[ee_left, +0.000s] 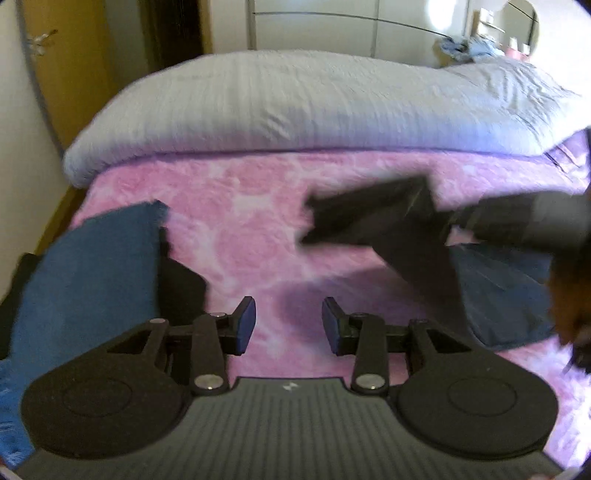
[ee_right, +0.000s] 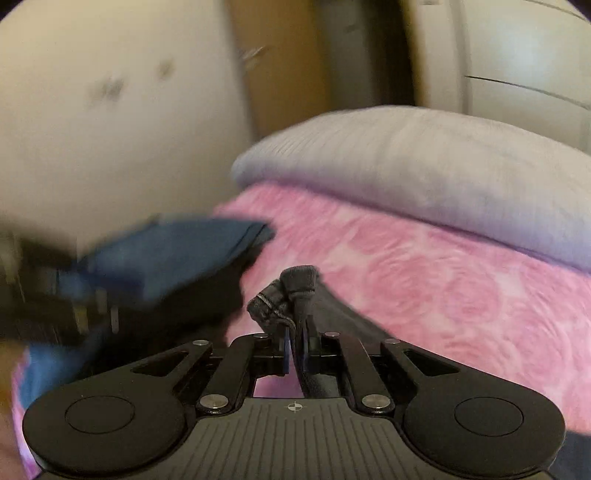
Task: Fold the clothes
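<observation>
My left gripper (ee_left: 289,320) is open and empty, low over the pink blanket (ee_left: 240,221). A blue garment (ee_left: 85,273) lies to its left over a dark one (ee_left: 181,291). My right gripper (ee_right: 294,349) is shut on a bunched edge of a dark grey garment (ee_right: 295,291), which trails down to the right. In the left wrist view the right gripper (ee_left: 314,221) comes in blurred from the right, with the dark garment (ee_left: 424,266) hanging under it over a dark blue cloth (ee_left: 506,295). In the right wrist view the blue garment (ee_right: 170,254) sits to the left, blurred.
A long grey pillow (ee_left: 295,103) lies across the head of the bed. A wooden door (ee_left: 70,66) and white wall stand to the left, white wardrobe doors (ee_left: 314,29) behind. Blue clothes (ee_left: 465,46) are heaped at the far right.
</observation>
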A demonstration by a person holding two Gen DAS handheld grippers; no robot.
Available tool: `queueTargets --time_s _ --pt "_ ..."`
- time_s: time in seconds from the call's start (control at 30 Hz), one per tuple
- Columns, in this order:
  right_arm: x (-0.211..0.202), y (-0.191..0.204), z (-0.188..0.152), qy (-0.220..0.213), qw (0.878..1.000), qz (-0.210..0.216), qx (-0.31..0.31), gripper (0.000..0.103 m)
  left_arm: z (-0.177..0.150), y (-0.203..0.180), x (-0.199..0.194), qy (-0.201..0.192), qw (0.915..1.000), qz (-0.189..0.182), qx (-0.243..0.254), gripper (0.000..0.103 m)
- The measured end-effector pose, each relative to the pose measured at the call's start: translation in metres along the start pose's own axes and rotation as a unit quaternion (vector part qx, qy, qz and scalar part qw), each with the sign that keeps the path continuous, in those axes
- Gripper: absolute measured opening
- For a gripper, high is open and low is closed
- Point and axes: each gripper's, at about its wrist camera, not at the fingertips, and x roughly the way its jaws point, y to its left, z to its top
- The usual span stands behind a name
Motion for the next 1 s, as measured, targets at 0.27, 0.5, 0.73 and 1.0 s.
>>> queueTargets --time_s 0.27,0.5,0.73,1.0 --pt "-0.155 -0.180 -0.063 -0.155 0.943 -0.087 0.283 0.005 0.020 -0.104 0.032 0.012 0.9907 -0.085 0.106 0.034" --pt "-0.194 -0.331 -0.237 -0.139 0.806 -0.171 0.549 0.006 0.041 -0.212 0.066 0.016 0.9738 -0.139 0.179 0.034" --pt "-0.210 -0.324 -0.227 -0.160 0.802 -0.151 0.555 0.005 0.061 -0.279 0.093 0.022 0.9648 -0.159 0.208 0.034" --pt "-0.210 -0.318 -0.238 -0.103 0.810 -0.193 0.544 0.005 0.066 -0.304 0.141 0.045 0.9520 -0.158 0.258 0.035"
